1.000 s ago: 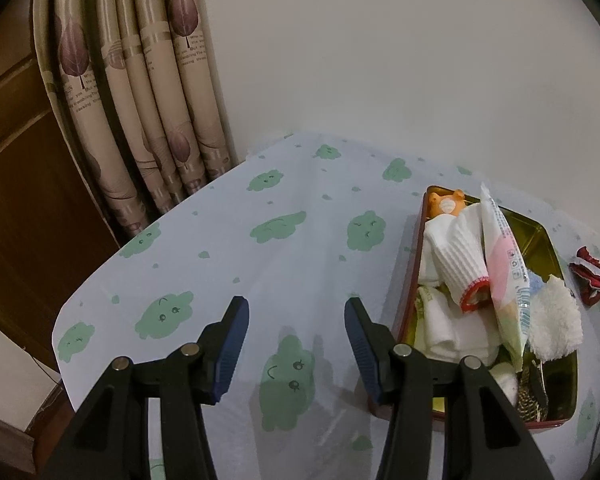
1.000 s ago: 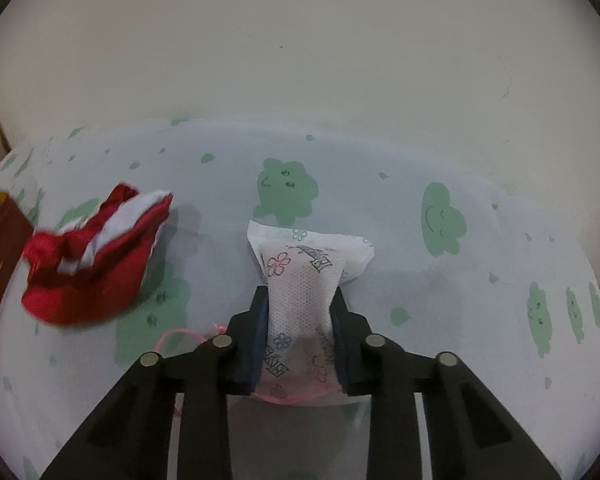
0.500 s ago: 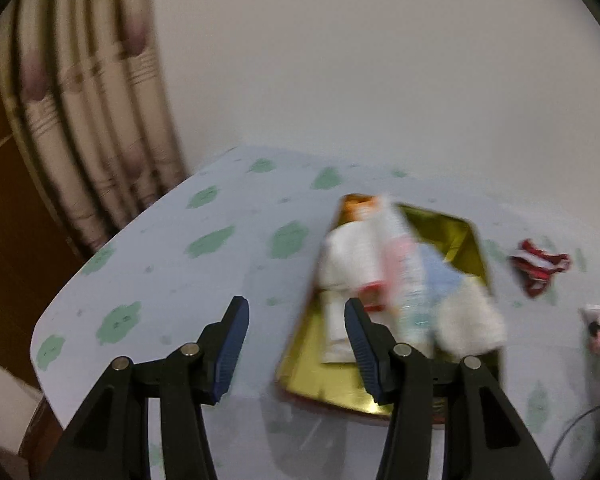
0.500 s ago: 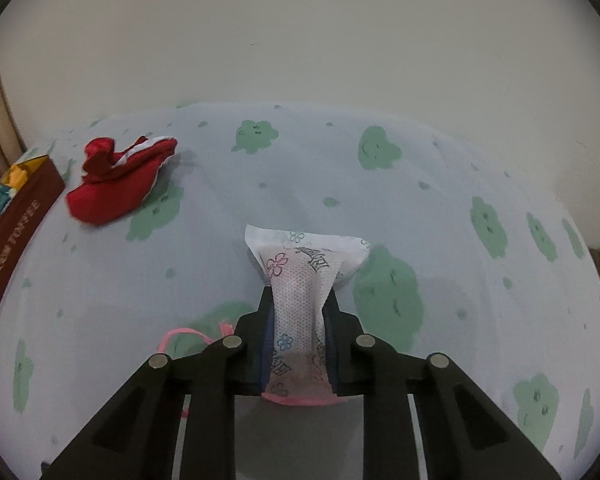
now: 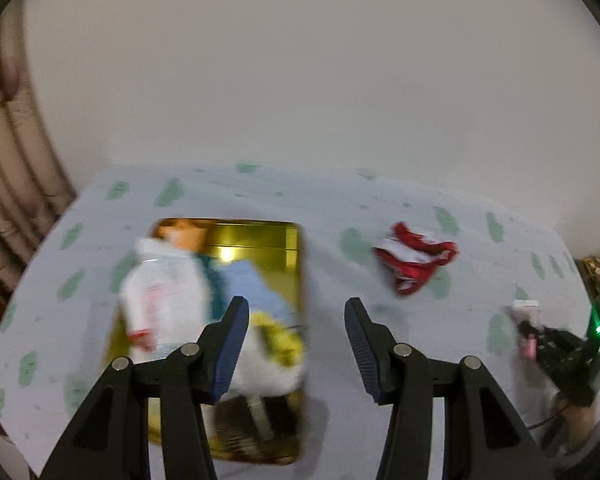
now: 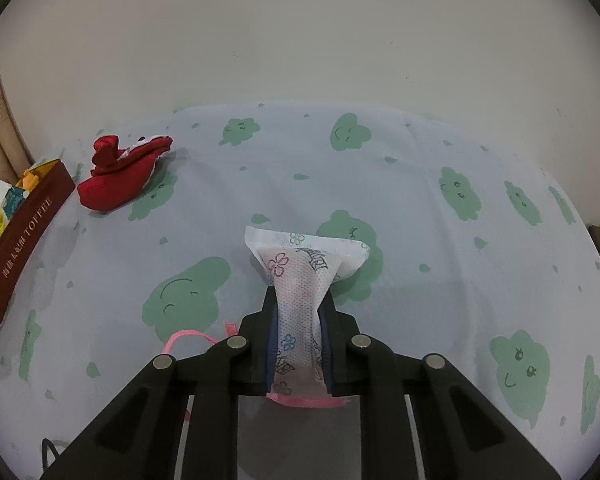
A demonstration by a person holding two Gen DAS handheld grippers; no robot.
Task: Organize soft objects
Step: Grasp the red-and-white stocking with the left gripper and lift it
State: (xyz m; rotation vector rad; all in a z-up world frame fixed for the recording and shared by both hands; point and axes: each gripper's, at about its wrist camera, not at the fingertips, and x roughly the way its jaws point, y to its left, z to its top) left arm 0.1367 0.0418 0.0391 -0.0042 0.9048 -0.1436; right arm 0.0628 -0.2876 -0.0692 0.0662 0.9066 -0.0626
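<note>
Right tool [image 6: 299, 334] clamped on a white floral pack [image 6: 300, 280], jaws pinching its middle; pack sticks out forward past the tips, held just above the desk [image 6: 420, 208]. Pink strip [image 6: 306, 401] shows at the pack's near end, pink loop [image 6: 182, 338] lies on the cloth to the left.

Left tool [image 5: 292, 344] jaws apart, nothing between them. It hangs over the right edge of the tin [image 5: 260, 236]; left finger over the contents, right finger over bare cloth. View is motion-blurred.

Tin sits at the desk's left, gold inside, dark red outside with "TOFFEE" lettering. Holds a white bundle [image 5: 160, 292], light blue item [image 5: 248, 284], something orange [image 5: 180, 232] at the far corner; rest too blurred to tell.

Red-and-white cloth [image 6: 120, 172] lies loose on the desk, just right of the tin, well apart from the pack.
</note>
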